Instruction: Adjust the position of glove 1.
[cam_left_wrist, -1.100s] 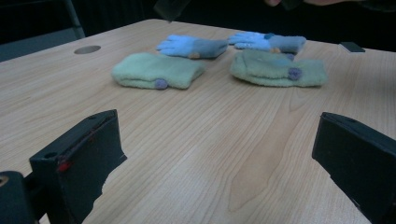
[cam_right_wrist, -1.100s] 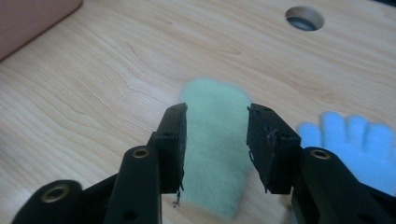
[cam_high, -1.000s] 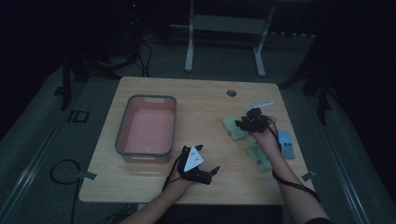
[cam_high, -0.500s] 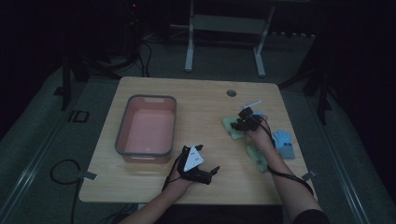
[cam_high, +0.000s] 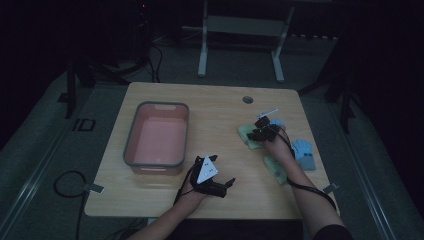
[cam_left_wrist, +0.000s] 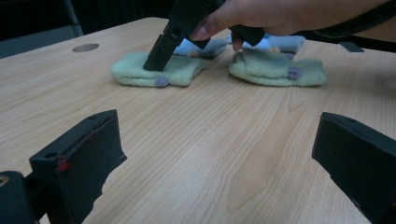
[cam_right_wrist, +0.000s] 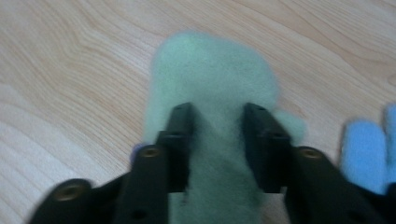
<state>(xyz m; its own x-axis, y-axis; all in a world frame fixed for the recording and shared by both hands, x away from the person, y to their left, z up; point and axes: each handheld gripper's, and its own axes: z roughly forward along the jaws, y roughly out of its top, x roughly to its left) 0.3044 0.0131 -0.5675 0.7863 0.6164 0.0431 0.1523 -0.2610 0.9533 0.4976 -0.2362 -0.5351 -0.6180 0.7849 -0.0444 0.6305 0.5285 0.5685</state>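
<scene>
Green fleece mitten (cam_right_wrist: 210, 93): frame centre, flat on counter (cam_high: 215, 115).
Right hand-held gripper (cam_right_wrist: 217, 140): jaws closing astride it; you pinch deeper before lifting.
Left hand-held gripper (cam_left_wrist: 219, 154): apart, empty.

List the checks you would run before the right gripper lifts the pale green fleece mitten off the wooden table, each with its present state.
1. Right gripper jaws astride the pale green fleece mitten: ok; they have just been closing.
2. Firm pinch on the fleece: cannot tell.
3. Second green mitten lies apart: ok.
4. Blue glove clear of the jaws: ok.
5. Left gripper open, away from the mittens: ok.
6. Pink plastic tub empty: ok.
</scene>
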